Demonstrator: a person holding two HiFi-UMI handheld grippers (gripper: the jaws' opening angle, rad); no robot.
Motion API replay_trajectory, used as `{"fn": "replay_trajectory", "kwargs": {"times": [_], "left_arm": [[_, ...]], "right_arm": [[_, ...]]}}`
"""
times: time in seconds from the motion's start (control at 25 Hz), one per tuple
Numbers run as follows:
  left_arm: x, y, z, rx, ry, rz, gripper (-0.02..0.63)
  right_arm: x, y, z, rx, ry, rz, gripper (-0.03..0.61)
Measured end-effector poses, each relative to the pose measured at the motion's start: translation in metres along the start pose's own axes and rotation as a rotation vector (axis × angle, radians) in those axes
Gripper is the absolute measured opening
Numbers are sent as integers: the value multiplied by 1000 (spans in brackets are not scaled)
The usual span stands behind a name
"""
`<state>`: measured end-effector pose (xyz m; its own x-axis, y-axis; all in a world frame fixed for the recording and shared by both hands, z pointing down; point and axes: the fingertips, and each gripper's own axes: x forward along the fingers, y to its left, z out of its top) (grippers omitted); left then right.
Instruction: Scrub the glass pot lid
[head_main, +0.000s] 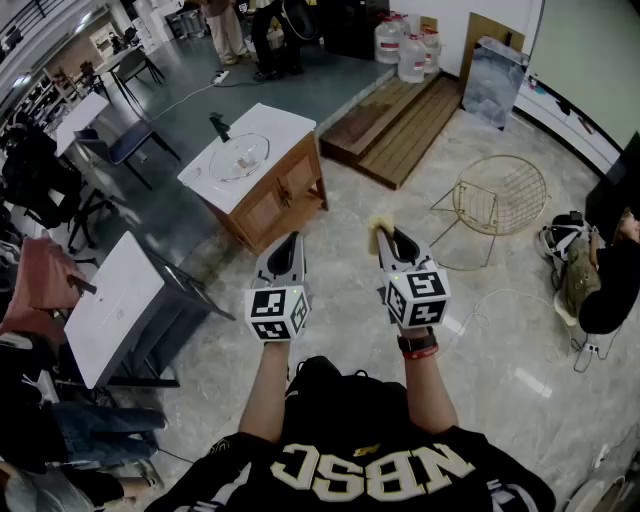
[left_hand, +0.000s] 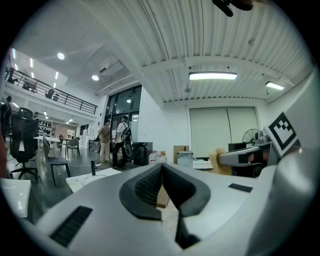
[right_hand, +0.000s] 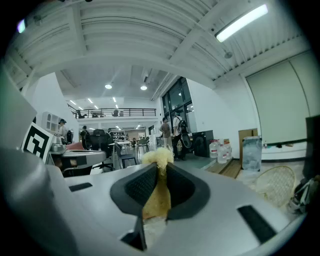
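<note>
Pinching yellow sponge (right_hand: 157, 196), seemingly: right gripper (right_hand: 159, 168)

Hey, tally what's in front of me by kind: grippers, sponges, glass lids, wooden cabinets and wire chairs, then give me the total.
Handheld grippers: 2, the left gripper and the right gripper
Yellow sponge, clamped in the right tongs: 1
Round glass pot lid, lying on the cabinet top: 1
Wooden cabinet with a white top: 1
Gold wire chair: 1
Total: 6
</note>
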<state>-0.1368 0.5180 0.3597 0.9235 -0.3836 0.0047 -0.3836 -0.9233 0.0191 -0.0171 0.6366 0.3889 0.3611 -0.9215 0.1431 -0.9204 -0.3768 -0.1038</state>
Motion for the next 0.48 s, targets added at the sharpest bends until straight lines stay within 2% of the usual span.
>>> {"fn": "replay_trajectory", "kwargs": {"times": [0.2, 0.32, 0.48], "left_arm": [[10, 0, -7, -21, 47, 67, 15], [22, -7, -10, -43, 44, 47, 15], [48, -19, -14, -29, 41, 4, 14]], "right_arm": [[4, -5, -2, 15, -1, 33, 54], [10, -10, -6, 30, 0, 50, 55], [22, -26, -7, 42, -1, 53, 58]]}}
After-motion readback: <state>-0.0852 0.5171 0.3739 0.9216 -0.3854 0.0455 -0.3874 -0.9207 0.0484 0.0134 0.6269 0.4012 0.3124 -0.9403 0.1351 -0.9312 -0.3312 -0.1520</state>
